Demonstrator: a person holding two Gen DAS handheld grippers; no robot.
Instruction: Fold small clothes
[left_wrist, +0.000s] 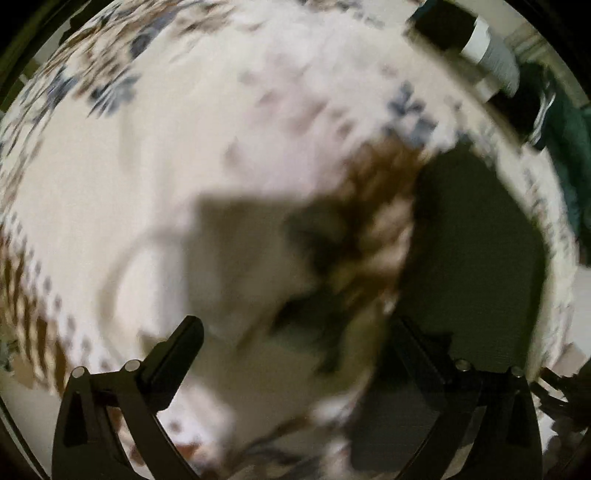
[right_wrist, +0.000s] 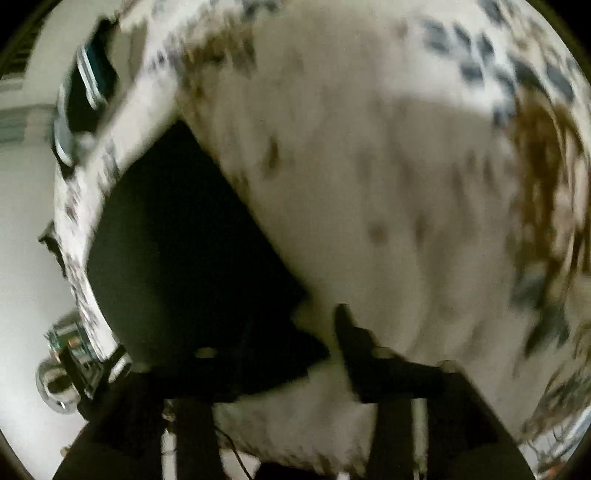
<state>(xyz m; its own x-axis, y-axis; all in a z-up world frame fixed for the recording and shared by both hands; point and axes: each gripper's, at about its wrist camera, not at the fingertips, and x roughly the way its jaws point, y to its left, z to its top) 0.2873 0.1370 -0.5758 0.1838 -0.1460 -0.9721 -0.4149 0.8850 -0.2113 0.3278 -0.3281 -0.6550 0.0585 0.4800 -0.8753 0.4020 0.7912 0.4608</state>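
Left gripper (left_wrist: 295, 332): jaws spread wide, nothing grasped between them. Right gripper (right_wrist: 295, 325): jaws blurred, state could not be told. Dark garment (left_wrist: 476, 236): laid flat just beyond both grippers, near the right edge of the floral cloth (left_wrist: 110, 177). Both views were heavily blurred.

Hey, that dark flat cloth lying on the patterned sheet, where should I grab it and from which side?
Judging from blurred views, take the dark flat cloth at its near corner by the right tool, coming in low from the near side. It lies flat on the white floral bedsheet, so only edges offer purchase.
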